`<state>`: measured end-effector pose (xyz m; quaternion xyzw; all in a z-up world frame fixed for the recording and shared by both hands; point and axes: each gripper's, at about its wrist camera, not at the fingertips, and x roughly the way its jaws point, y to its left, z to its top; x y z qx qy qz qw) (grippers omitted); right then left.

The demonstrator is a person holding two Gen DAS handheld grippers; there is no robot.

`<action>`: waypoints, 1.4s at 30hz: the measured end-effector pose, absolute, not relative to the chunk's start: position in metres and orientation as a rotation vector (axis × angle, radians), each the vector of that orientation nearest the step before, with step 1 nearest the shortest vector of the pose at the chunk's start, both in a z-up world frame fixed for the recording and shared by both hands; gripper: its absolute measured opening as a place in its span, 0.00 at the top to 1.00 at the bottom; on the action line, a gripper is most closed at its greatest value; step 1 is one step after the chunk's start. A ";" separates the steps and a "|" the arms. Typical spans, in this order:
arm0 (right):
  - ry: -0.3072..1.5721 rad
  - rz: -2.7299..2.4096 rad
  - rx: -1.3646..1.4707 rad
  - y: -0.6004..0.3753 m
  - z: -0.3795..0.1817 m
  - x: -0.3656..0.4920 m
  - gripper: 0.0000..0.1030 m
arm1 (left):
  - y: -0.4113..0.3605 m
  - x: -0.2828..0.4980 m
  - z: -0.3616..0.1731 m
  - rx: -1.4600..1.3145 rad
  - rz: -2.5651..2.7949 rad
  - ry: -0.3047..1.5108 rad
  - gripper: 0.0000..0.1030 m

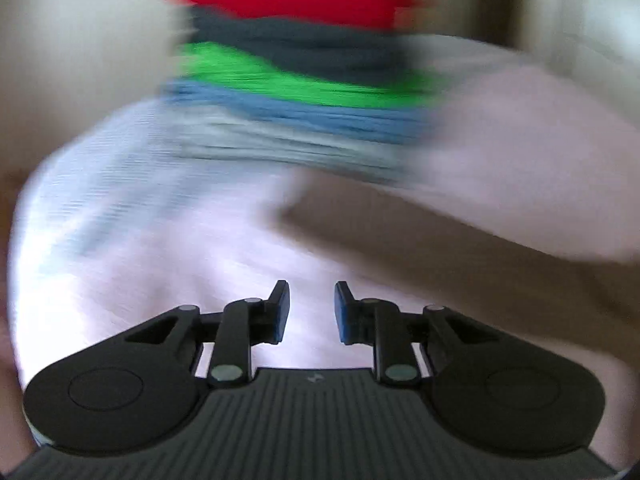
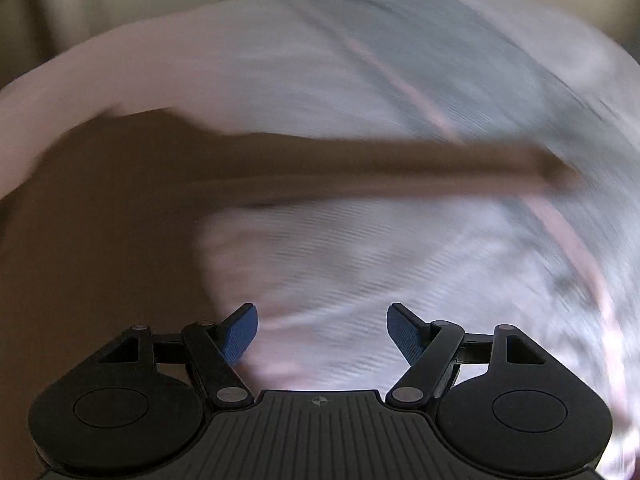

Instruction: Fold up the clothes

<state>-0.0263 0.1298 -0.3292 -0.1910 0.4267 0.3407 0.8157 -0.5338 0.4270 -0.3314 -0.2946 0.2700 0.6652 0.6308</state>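
A pale pink-white garment (image 1: 168, 248) lies spread on the brown table (image 1: 400, 232), badly blurred by motion. My left gripper (image 1: 311, 312) hovers over it with a narrow gap between its blue pads and nothing in that gap. In the right wrist view the same pale garment (image 2: 360, 248) fills most of the picture, with a pinkish seam (image 2: 568, 220) curving down its right side. My right gripper (image 2: 322, 332) stands wide open above the cloth, and its fingers (image 2: 242, 334) hold nothing.
A stack of folded clothes (image 1: 304, 64) stands beyond the garment, with red, dark grey, green and blue layers. Bare brown table (image 2: 100, 240) shows at the left of the right wrist view. A light wall (image 1: 80, 40) rises behind.
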 end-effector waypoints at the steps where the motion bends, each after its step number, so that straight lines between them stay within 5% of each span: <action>1: 0.885 0.801 -0.440 0.135 -0.330 -0.037 0.28 | 0.412 -0.513 -0.327 -0.677 1.413 0.620 0.79; 9: 0.814 1.136 -0.648 0.142 -0.370 -0.111 0.28 | 0.290 -0.350 -0.359 -0.635 0.728 0.828 0.72; 20: 1.130 1.013 -0.740 -0.025 -0.379 -0.153 0.28 | 0.148 -0.406 -0.338 -0.691 0.860 1.119 0.71; 29: 1.124 1.085 -0.520 -0.051 -0.254 -0.147 0.27 | 0.089 -0.408 -0.206 -0.630 0.960 1.008 0.52; 30: 1.097 1.096 -0.505 -0.047 -0.237 -0.146 0.25 | 0.086 -0.406 -0.190 -0.617 0.969 0.979 0.51; 32: 1.044 1.111 -0.480 -0.044 -0.202 -0.150 0.00 | 0.080 -0.401 -0.155 -0.581 0.969 0.908 0.46; 35: 0.969 1.155 -0.445 -0.047 -0.163 -0.157 0.00 | 0.075 -0.395 -0.119 -0.544 0.976 0.838 0.35; 42: 0.927 1.170 -0.434 -0.072 -0.121 -0.174 0.00 | 0.048 -0.400 -0.087 -0.512 1.000 0.821 0.35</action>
